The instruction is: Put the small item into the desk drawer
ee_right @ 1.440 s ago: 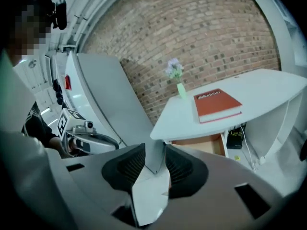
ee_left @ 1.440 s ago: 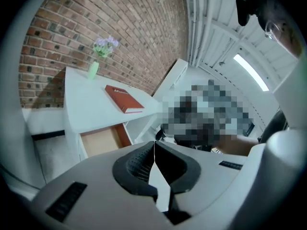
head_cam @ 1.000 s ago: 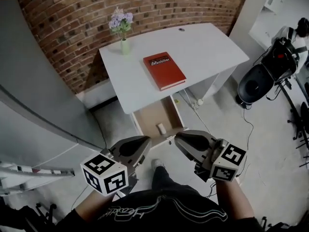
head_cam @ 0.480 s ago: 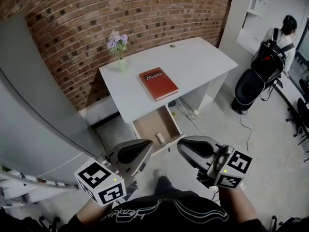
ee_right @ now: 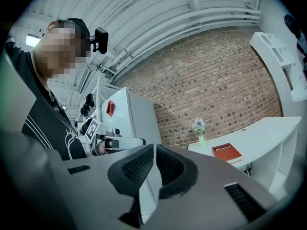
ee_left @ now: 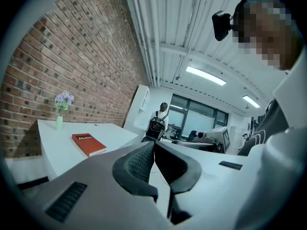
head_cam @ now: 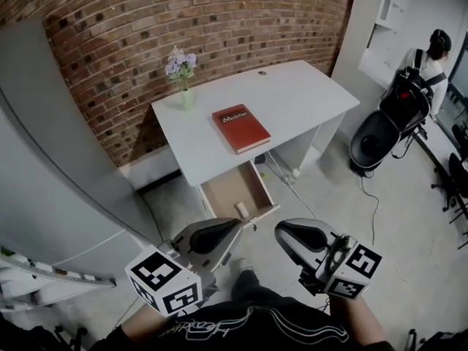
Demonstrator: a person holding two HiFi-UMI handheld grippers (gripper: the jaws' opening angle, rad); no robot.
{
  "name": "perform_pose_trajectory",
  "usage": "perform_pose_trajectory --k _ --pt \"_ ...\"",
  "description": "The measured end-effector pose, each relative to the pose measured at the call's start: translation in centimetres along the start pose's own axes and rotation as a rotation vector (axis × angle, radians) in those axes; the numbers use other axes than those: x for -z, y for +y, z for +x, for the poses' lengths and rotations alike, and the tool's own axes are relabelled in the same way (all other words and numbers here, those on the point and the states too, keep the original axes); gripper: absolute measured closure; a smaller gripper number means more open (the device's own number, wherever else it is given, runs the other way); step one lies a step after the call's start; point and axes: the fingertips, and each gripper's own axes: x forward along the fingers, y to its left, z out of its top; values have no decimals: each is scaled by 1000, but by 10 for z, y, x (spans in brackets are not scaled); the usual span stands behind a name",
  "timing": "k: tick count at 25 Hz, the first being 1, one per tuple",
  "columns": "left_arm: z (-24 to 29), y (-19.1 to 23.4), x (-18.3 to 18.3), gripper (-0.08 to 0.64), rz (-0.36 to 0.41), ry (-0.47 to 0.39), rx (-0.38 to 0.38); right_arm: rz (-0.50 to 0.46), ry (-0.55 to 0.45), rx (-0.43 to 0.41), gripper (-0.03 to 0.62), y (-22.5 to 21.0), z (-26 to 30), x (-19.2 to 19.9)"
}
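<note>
Lying on the floor of the open desk drawer (head_cam: 225,189), near its front lip, is the small item (head_cam: 242,209), pale and cylinder-like. It sits apart from both grippers, beyond their tips, with a strip of bare floor showing between the drawer front and the tips. Left gripper (head_cam: 232,229) is below and slightly left of the item, right gripper (head_cam: 284,232) below and to its right. Each gripper's own view shows its jaws pressed together with nothing between them: left gripper (ee_left: 154,145), right gripper (ee_right: 154,148). Count: one small item, one drawer, two grippers, one white desk (head_cam: 300,97), one red book (head_cam: 240,128) flat on the desk, one vase of purple flowers (head_cam: 181,72) at the desk's back left corner against the brick wall (head_cam: 183,13), one person (head_cam: 431,61) standing far right. Against a second ago: the gripper tips then overlapped the drawer's front edge in the head view and now stand clear of it; item, drawer and book unchanged.
</note>
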Motion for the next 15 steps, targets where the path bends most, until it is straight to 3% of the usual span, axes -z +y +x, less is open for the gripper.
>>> perform_pose_trajectory --k 8,15 --pt "3 5 3 538 -32 17 12 30 16 37 538 -3 2 2" --pt "14 3 34 538 -7 25 10 35 12 64 538 -13 -13 36"
